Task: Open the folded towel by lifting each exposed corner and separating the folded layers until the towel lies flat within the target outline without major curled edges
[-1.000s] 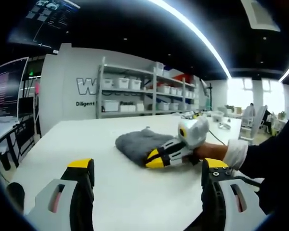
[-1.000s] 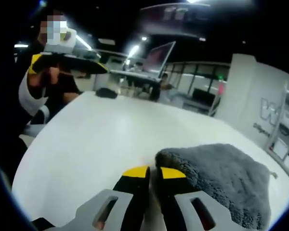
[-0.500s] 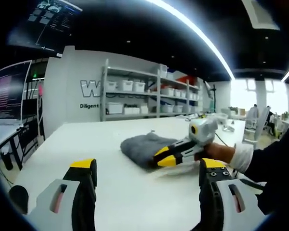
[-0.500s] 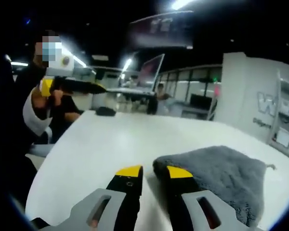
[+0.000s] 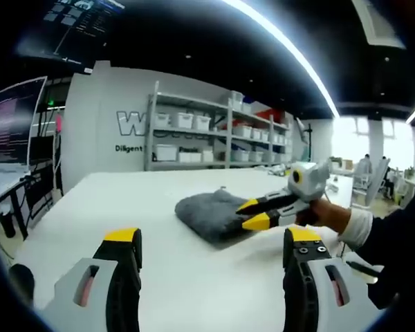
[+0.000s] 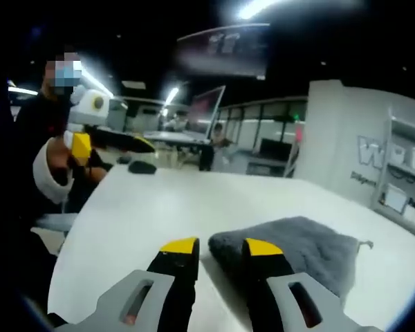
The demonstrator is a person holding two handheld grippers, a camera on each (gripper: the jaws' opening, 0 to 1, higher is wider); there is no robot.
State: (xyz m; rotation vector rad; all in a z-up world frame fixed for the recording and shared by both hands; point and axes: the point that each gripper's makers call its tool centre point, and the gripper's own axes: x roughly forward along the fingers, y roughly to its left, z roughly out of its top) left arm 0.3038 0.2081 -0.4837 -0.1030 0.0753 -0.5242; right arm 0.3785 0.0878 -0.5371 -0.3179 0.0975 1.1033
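Fingers of the right gripper [image 6: 220, 247] sit narrowly parted, empty, right at the near edge of the folded grey fluffy towel [image 6: 290, 242] on the white table [image 6: 159, 207]. Left gripper [image 5: 211, 238] gapes wide, well short of that towel [image 5: 211, 213].

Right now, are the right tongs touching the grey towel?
Cannot tell. In the left gripper view the right tongs, open, overlap the towel edge with no clear gap; in the right gripper view the tips hide that edge.
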